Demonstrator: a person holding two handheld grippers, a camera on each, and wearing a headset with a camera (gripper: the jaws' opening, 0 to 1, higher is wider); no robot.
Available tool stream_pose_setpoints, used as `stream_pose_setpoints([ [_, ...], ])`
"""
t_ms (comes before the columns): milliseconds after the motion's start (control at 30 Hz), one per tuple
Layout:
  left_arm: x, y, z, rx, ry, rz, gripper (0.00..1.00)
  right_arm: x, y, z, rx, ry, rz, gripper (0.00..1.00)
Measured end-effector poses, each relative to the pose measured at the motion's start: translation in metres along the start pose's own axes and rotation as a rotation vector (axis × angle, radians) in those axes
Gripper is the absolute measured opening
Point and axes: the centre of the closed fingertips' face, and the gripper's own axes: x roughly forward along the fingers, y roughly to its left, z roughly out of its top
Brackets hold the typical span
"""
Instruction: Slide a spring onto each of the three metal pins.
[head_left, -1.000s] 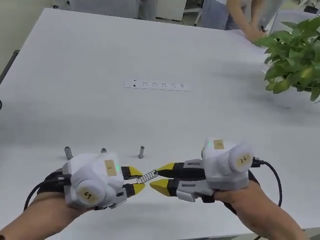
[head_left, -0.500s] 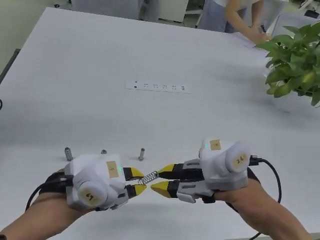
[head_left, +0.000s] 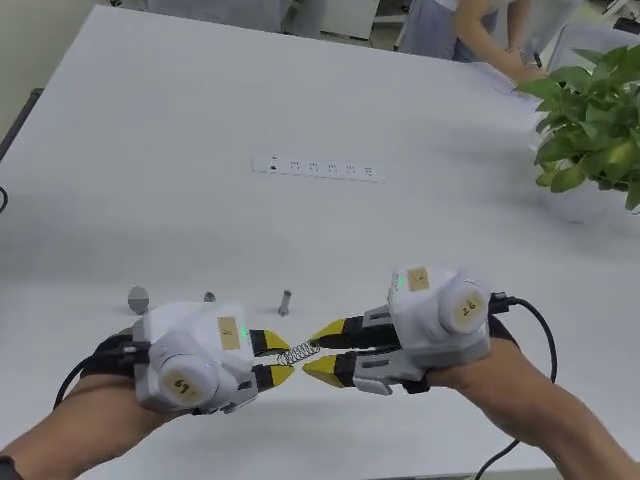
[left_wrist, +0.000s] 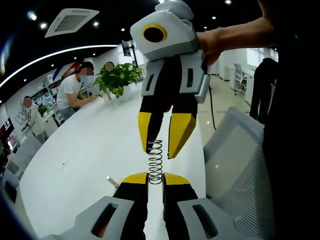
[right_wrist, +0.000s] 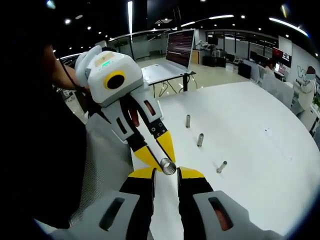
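A: Where is the spring (head_left: 297, 351) to be found?

B: It is carried just above the tabletop (head_left: 330, 250), bridged between the two tongs. One end is clamped by the left tongs (head_left: 272, 359), which are closed down to the coil's own width in the left gripper view. The other end is straddled by the right tongs (head_left: 322, 352).

A: Is it gripped on the right as well?

B: That cannot be told. The right jaws are seen somewhat parted, with the coil's end lying between them. Whether it is pinched or only steadied is not shown.

A: How is it laid relative to the pins (head_left: 209, 297)?

B: Its long axis is laid level, running from the left tongs across to the right, whereas the three pins are stood upright in a row on the tabletop — beyond the tongs, away from the person. The nearest pin (head_left: 286, 301) is found just past the spring's middle; the other two are set off toward the left.

A: So what is called for?

B: It is judged that the coil must be turned on end and carried forward over a pin — most readily by the left tongs, which are placed nearer the row. Whether any pin is already loaded is too small to be made out.
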Motion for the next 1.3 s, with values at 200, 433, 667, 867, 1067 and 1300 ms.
stream_pose_setpoints([
  [200,0.004,-0.005,0.001,0.028,0.009,-0.019,0.03,0.002,0.000,-0.004,-0.050,0.050,0.013,0.14],
  [433,0.007,-0.008,-0.001,0.040,0.016,-0.039,0.02,0.006,0.004,-0.009,-0.078,0.075,0.034,0.09],
  [667,0.008,-0.006,-0.003,0.025,0.009,-0.040,0.03,0.008,0.002,-0.010,-0.064,0.066,0.023,0.08],
  [867,0.010,-0.006,-0.005,0.003,0.007,-0.042,0.03,0.009,0.000,-0.012,-0.049,0.063,0.019,0.08],
  [1067,0.009,-0.002,-0.010,-0.028,0.008,-0.028,0.03,0.008,-0.002,-0.012,-0.036,0.054,0.015,0.08],
  [1300,0.001,0.008,-0.020,-0.087,0.010,0.009,0.06,0.003,-0.008,-0.014,-0.007,0.041,-0.007,0.08],
])
